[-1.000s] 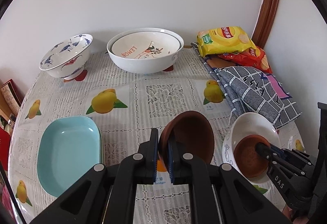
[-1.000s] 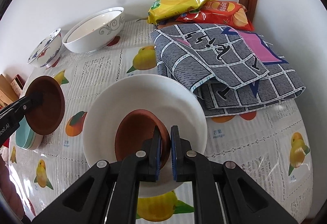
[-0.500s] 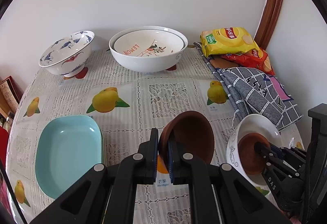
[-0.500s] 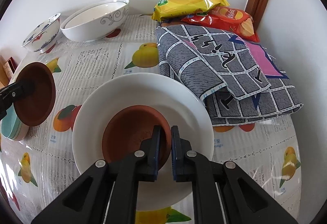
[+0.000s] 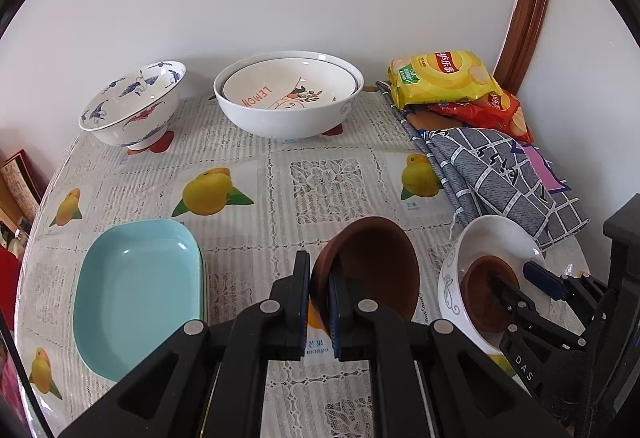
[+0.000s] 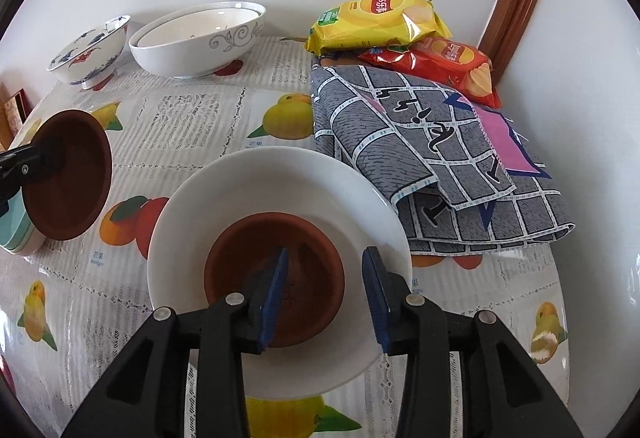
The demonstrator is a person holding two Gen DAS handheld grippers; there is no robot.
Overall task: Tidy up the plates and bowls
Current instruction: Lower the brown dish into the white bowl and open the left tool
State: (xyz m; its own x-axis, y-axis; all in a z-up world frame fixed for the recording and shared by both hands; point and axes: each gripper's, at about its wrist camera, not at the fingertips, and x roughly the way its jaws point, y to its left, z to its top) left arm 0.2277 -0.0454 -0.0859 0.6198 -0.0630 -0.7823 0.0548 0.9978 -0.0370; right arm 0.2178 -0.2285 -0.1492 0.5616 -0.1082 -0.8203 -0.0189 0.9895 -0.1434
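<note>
My left gripper (image 5: pixel 319 290) is shut on the rim of a brown bowl (image 5: pixel 376 266), held tilted above the tablecloth; it also shows in the right wrist view (image 6: pixel 68 174). My right gripper (image 6: pixel 325 292) is open over a second brown bowl (image 6: pixel 276 274) that rests inside a white bowl (image 6: pixel 280 190). One finger is inside the brown bowl, the other outside its rim. That white bowl (image 5: pixel 496 238) and its brown bowl (image 5: pixel 486 290) also show at the right of the left wrist view.
A light blue dish (image 5: pixel 136 290) lies front left. A blue-patterned bowl (image 5: pixel 132 106) and a large white bowl (image 5: pixel 288 102) with a LEMON bowl inside stand by the wall. Chip bags (image 5: pixel 444 78) and a grey checked cloth (image 5: pixel 500 174) fill the right side.
My right gripper has opened and let go of the brown bowl, which now rests in the white bowl. My left gripper still holds its brown bowl, little moved.
</note>
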